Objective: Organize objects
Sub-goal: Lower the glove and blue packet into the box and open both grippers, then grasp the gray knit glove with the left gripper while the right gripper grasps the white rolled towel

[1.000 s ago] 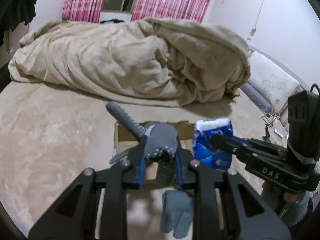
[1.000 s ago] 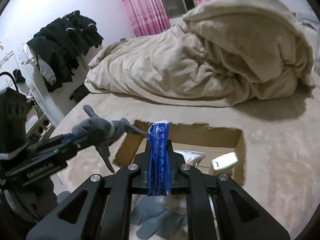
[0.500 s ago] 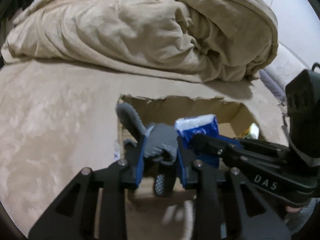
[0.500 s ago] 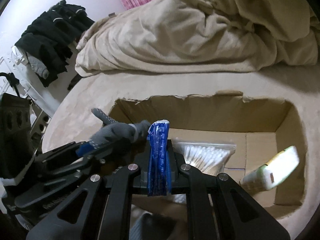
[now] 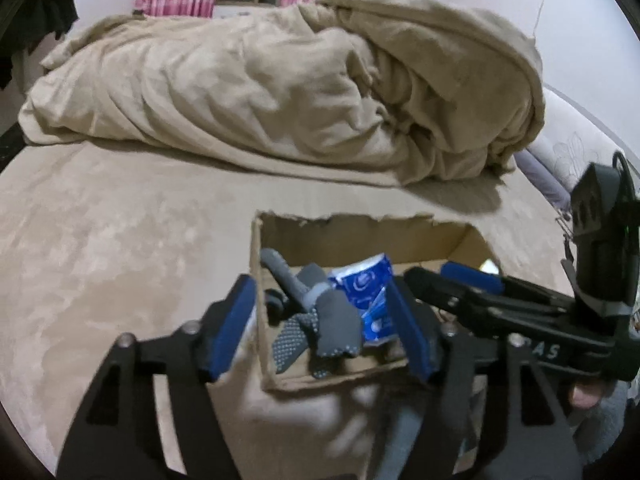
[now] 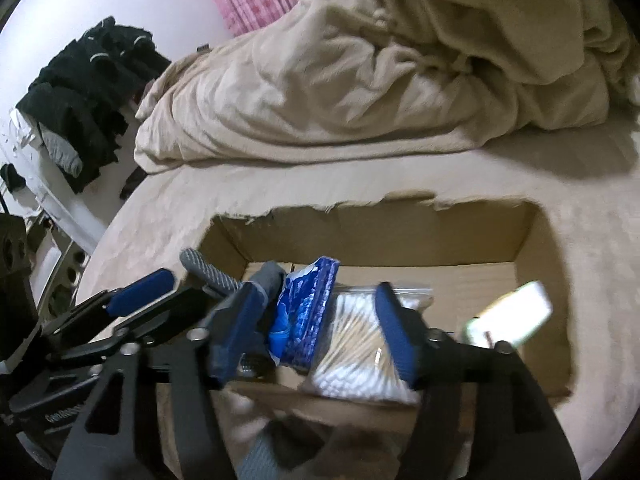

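An open cardboard box (image 5: 276, 364) (image 6: 528, 240) sits on the beige bed. My left gripper (image 5: 320, 320) is open above the box's left end; a grey dotted glove (image 5: 320, 320) lies loose between its fingers inside the box. My right gripper (image 6: 316, 336) is open over the box; a blue tissue pack (image 6: 304, 316) (image 5: 368, 292) lies released between its fingers, beside the glove (image 6: 224, 276). The right gripper shows in the left wrist view (image 5: 460, 280), the left one in the right wrist view (image 6: 132, 304).
The box also holds a clear bag of cotton swabs (image 6: 360, 344) and a white-green item (image 6: 508, 316) at its right. A rumpled beige duvet (image 5: 300, 88) lies behind. Dark clothes (image 6: 80, 92) hang at left. Another grey glove (image 6: 264, 456) lies before the box.
Both grippers have opened over the box. The glove and the tissue pack dropped from the jaws into the box's left end.
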Tool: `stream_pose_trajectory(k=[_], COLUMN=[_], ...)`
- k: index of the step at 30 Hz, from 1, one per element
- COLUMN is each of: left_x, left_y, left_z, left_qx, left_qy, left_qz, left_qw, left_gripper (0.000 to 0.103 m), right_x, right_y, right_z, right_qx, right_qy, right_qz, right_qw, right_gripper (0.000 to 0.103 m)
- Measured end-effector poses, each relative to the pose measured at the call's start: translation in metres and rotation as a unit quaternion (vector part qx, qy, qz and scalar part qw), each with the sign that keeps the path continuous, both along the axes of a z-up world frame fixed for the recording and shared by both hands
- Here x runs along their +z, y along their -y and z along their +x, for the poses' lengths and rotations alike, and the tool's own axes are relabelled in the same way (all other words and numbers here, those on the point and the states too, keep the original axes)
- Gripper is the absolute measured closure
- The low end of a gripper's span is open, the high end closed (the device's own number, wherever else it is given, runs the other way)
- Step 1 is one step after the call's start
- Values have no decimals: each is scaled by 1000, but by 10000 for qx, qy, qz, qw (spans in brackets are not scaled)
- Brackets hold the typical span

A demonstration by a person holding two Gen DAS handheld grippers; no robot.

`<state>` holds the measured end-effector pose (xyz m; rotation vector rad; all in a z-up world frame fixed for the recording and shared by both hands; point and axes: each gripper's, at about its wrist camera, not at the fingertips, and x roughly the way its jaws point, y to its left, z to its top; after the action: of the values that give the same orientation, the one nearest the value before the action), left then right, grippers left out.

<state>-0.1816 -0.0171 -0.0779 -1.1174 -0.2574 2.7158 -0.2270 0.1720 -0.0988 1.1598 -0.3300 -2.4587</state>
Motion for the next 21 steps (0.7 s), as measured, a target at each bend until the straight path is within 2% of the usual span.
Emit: stream_pose_trajectory(k=[15, 21], left_x=[61, 68], left_y=[-6, -13], left_z=[72, 95], left_qx=[-54, -124], left_qy=[-423, -437], left_qz=[99, 149], left_qw=[9990, 9989], left_gripper=[29, 29], right_x=[68, 86], right_y=[-27, -42], right_z=[76, 103], right_qx=[-116, -209], right_qy=[-711, -915], right_qz=[288, 339], right_qw=[9970, 9950], right_gripper=[33, 32])
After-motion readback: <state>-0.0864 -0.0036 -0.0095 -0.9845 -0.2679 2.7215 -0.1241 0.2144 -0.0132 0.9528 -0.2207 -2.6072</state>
